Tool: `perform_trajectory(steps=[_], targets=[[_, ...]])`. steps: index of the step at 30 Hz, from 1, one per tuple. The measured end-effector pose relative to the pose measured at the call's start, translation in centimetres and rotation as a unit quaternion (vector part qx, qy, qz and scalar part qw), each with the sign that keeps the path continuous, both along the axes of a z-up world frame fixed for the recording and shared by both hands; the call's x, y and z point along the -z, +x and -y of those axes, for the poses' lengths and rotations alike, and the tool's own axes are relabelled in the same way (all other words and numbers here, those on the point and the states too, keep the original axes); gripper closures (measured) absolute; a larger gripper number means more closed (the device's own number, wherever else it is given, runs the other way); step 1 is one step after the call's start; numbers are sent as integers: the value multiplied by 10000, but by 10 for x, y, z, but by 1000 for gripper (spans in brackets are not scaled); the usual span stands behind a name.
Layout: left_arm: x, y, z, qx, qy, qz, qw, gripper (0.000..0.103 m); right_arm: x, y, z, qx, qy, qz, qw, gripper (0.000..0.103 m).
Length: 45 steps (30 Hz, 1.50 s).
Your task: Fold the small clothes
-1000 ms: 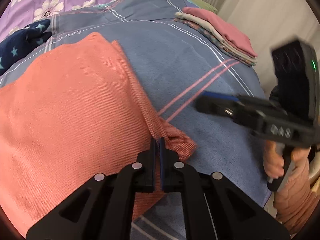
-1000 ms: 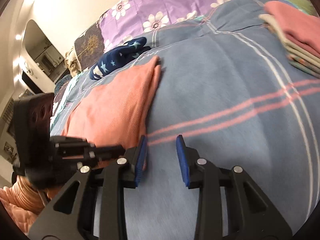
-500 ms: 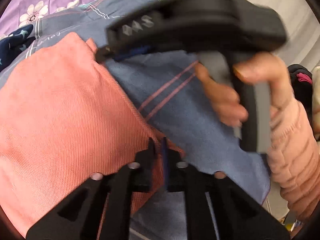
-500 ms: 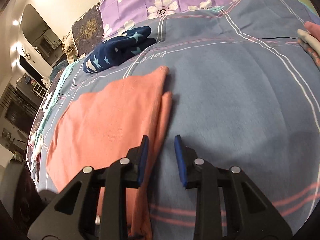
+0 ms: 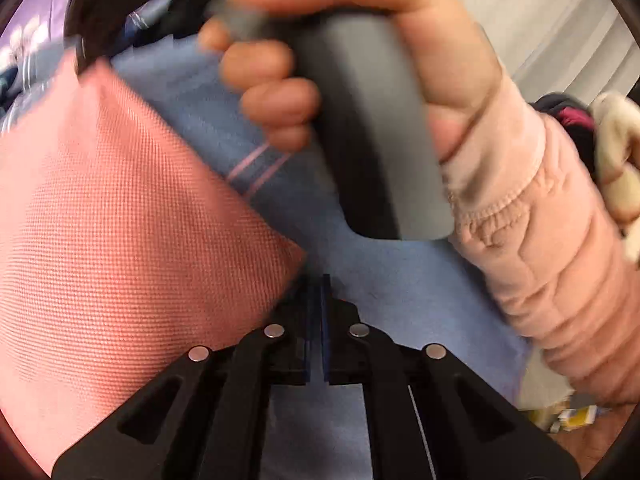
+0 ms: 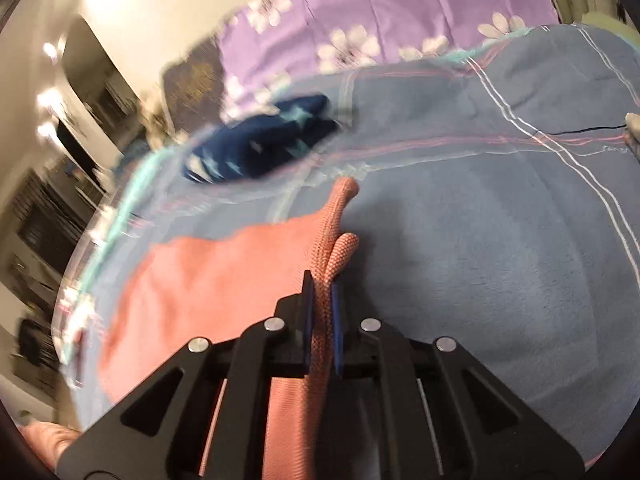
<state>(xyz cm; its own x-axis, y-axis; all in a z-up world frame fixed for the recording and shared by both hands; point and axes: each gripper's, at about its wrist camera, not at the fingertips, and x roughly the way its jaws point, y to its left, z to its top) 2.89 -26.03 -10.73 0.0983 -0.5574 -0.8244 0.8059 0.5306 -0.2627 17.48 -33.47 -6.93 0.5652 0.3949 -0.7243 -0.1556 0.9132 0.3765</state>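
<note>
A salmon-pink cloth lies on the blue blanket. In the left wrist view my left gripper has its jaws nearly together at the cloth's near corner; whether fabric is pinched between them is hidden. The hand holding the right gripper fills the top of that view. In the right wrist view my right gripper is shut on the far folded edge of the pink cloth, which bunches up between the pads.
A dark navy garment with pale stars lies at the far side of the blue blanket. A purple flowered sheet lies beyond it. The person's pink sleeve crosses the right side of the left wrist view.
My right gripper moved across to the cloth's far edge and closed on it. The right hand now passes close in front of the left camera. The left gripper stayed at the near corner.
</note>
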Motion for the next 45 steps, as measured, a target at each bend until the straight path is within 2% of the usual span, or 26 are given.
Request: perform_trajectory(steps=[1, 3, 5, 7, 9, 10, 11, 12, 13, 14, 15, 16, 18, 22, 25, 29, 33, 36, 39, 40, 41, 43, 45], targets=[[-1, 1, 0, -5, -36, -32, 10000, 100, 13, 4, 3, 26, 11, -197, 9998, 94], [-1, 3, -4, -65, -109, -193, 9997, 100, 26, 0, 16, 104, 495, -171, 9986, 95], [-4, 1, -11, -99, -90, -177, 9998, 99, 25, -6, 26, 188, 817, -203, 9963, 94], [-10, -2, -17, -139, -37, -53, 9999, 96, 19, -14, 31, 267, 785, -194, 9964, 87], [-20, -4, -22, -185, -82, 236, 9995, 82, 11, -28, 36, 310, 685, -88, 9971, 80], [-27, -6, -25, -282, -110, 512, 9982, 67, 9, -35, 38, 329, 660, -69, 9973, 80], [-30, -5, -27, -354, -136, 709, 9968, 57, 6, -45, 43, 349, 683, -49, 9970, 80], [-32, -4, -27, -400, -138, 855, 9954, 56, 4, -50, 43, 350, 702, -36, 9969, 80], [-30, -1, -24, -410, -81, 899, 9951, 55, 4, -57, 45, 347, 708, -21, 9969, 79], [-25, 1, -22, -382, -10, 786, 9962, 56, 3, -67, 47, 360, 673, -10, 9971, 79], [-9, 4, -13, -197, 87, 473, 9986, 56, 3, -73, 49, 373, 646, 4, 9972, 78], [-1, 3, -8, -112, 92, 477, 9988, 57, 2, -80, 50, 394, 623, 19, 9973, 78], [0, -7, -6, 47, 59, 762, 9971, 56, 0, -100, 56, 457, 611, 77, 9971, 77], [0, -24, 4, 275, -30, 666, 9974, 56, 3, -132, 66, 586, 720, 116, 9956, 70], [-3, -26, -11, 281, -183, 462, 9984, 56, 11, -151, 63, 588, 770, -2, 9953, 70], [-17, -36, -37, 90, -338, 319, 9989, 55, 19, -169, 48, 519, 626, -129, 9966, 69], [-33, -50, -109, -676, -516, 574, 9947, 51, 16, -178, 35, 564, 184, -122, 9982, 69], [-43, -43, -166, -1497, -617, 651, 9847, 51, 4, -180, 22, 741, -209, -4, 9970, 67], [-54, -47, -243, -2530, -697, 929, 9605, 51, -13, -182, 0, 721, -535, 275, 9956, 67], [-59, -53, -277, -2917, -690, 1093, 9478, 54, -21, -181, -15, 607, -634, 404, 9953, 67], [-62, -57, -302, -3219, -645, 1274, 9359, 72, -28, -181, -30, 469, -722, 512, 9950, 67], [-63, -54, -343, -3668, -479, 1490, 9170, 92, -38, -180, -65, 91, -878, 706, 9936, 67], [-62, -61, -378, -4035, -365, 1478, 9022, 92, -42, -180, -107, -425, -1014, 835, 9904, 66]])
